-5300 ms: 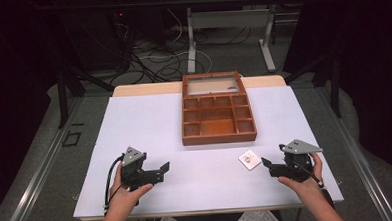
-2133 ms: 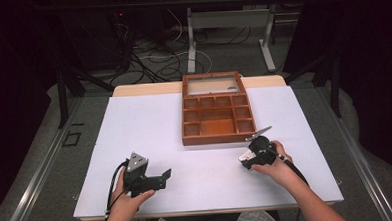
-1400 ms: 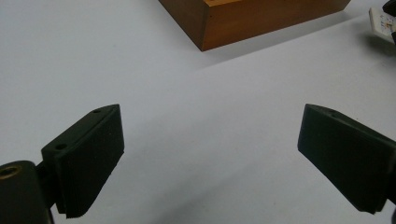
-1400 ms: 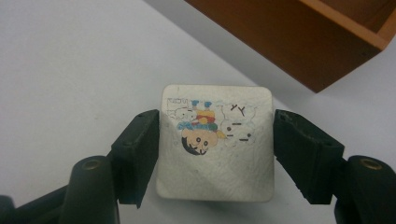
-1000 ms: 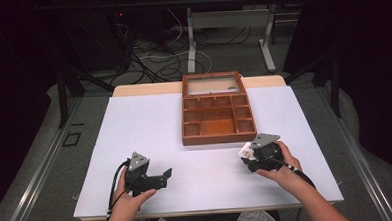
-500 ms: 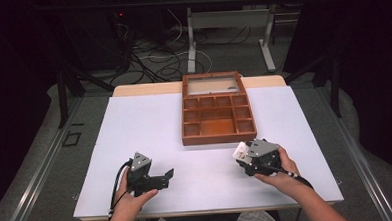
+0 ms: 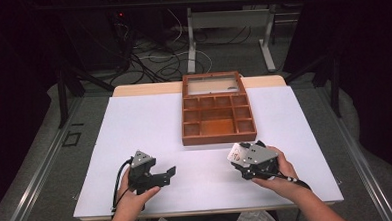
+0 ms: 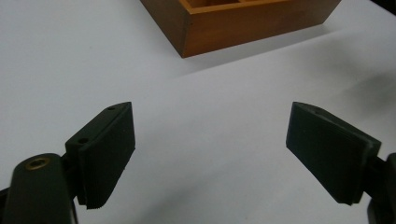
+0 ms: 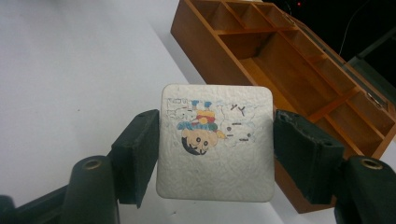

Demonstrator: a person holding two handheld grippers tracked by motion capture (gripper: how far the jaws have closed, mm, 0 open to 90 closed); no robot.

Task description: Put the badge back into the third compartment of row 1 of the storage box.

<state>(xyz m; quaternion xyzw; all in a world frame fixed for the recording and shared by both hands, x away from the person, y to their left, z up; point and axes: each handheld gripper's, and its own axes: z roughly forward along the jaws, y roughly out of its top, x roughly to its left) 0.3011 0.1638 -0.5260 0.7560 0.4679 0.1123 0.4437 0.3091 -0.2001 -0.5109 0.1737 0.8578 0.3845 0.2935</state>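
White table (image 7: pixel 134 123) held a brown wooden compartment box (image 7: pixel 217 109); left gripper (image 7: pixel 159 176) sat well left of the box, jaws wide, empty. Right gripper (image 9: pixel 215 154), just before the box's near edge, pinched a white square cartoon tile (image 9: pixel 215 142) by its side edges; edge-only grip could let it slip or tilt.

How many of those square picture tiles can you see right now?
1. The tile is clamped between the right gripper's jaws, held near the wooden box. The box's visible compartments look empty; some corners are hidden.
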